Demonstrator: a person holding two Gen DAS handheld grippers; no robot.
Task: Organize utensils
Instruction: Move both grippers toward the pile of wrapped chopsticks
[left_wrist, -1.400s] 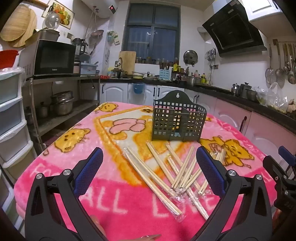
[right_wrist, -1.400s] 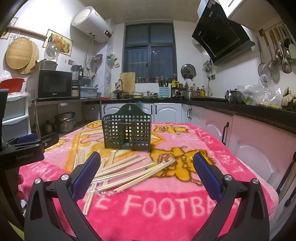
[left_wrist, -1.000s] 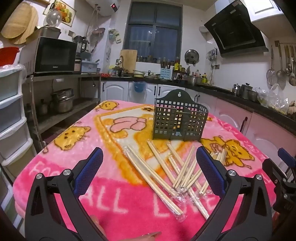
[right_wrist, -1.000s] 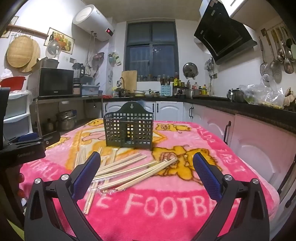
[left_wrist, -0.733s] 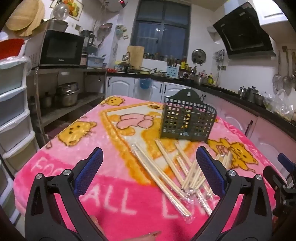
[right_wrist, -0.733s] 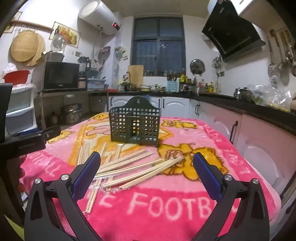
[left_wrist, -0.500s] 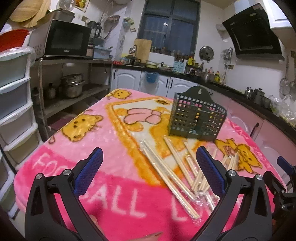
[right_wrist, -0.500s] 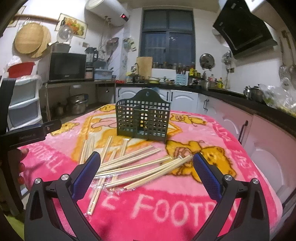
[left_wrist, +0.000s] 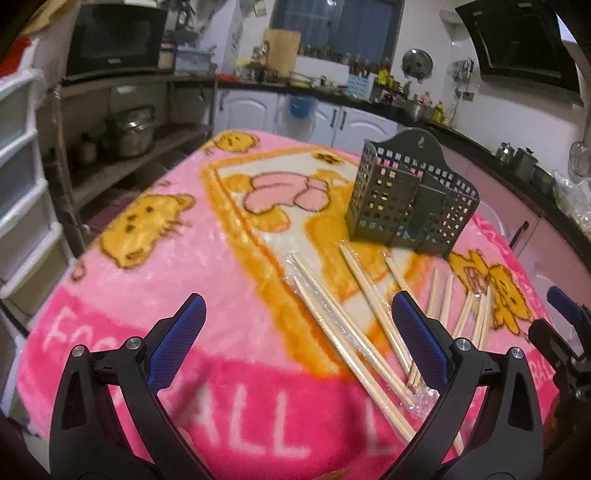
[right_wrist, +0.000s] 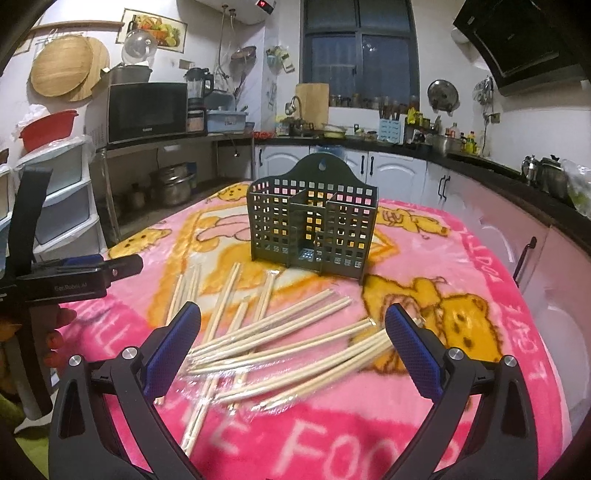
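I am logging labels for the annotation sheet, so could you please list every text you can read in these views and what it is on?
"GenRobot.AI": side of the left gripper, seen from the right wrist view.
"ALL": white letters on the pink blanket, left wrist view; neighbouring letters are cut off.
"FOO": partial white letters on the blanket, right wrist view.
Microwave brand: too small to read.
Water heater display: red, unreadable.

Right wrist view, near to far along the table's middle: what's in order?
right gripper → chopsticks scattered on the pink blanket → green utensil caddy standing upright → kitchen counter under the window.
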